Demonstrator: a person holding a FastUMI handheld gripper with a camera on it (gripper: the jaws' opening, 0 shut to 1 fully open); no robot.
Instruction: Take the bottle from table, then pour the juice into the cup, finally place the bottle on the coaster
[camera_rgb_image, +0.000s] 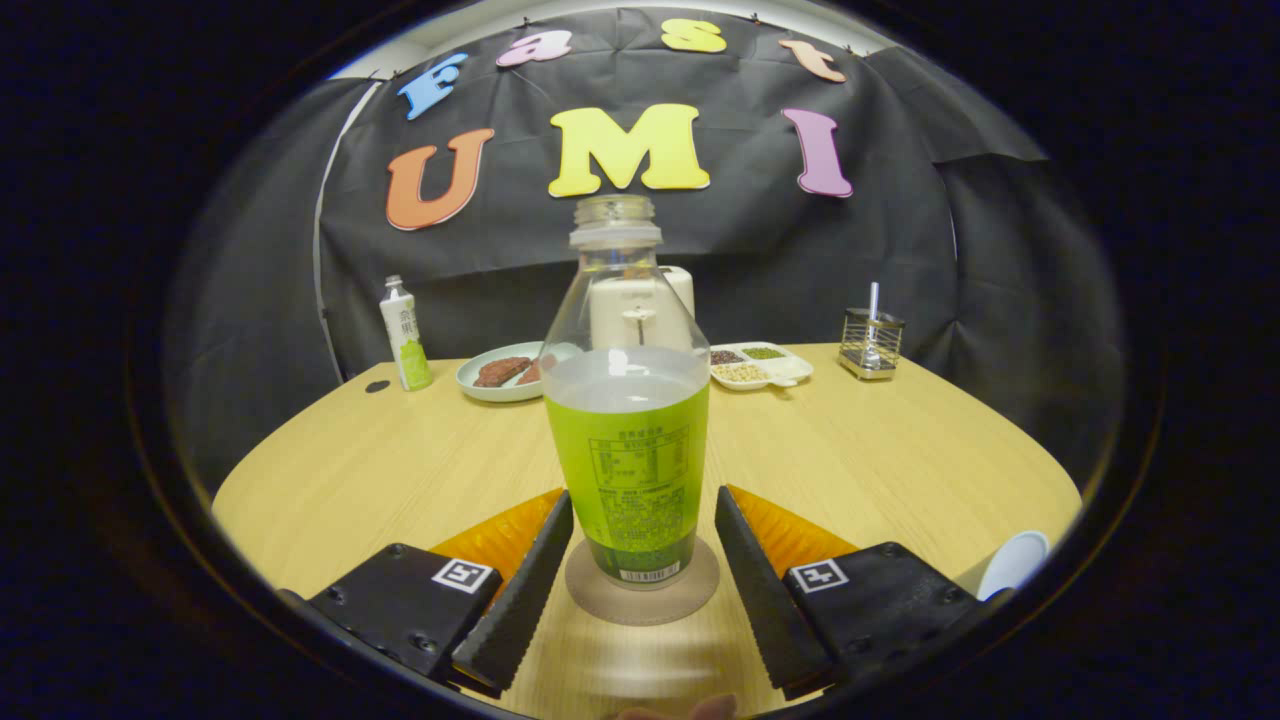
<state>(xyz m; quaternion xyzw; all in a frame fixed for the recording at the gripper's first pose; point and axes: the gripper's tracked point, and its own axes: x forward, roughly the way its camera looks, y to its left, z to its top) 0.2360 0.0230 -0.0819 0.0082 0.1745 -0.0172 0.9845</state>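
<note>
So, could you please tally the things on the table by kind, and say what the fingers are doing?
Bottles: 2, the open bottle on the coaster and a small bottle.
Coaster: 1.
Cup: 1.
Plate: 1.
Divided tray: 1.
Wire holder: 1.
Total: 7.
The gripper is open, fingers apart beside the bottle.

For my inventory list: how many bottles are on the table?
2. One bottle stands on the coaster between the open fingers; a small bottle stands far back beside the plate. Others may be hidden.

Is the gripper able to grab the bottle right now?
Probably yes: the gripper is open, and the bottle stands upright on the coaster between its fingers, with nothing blocking either side.
</note>
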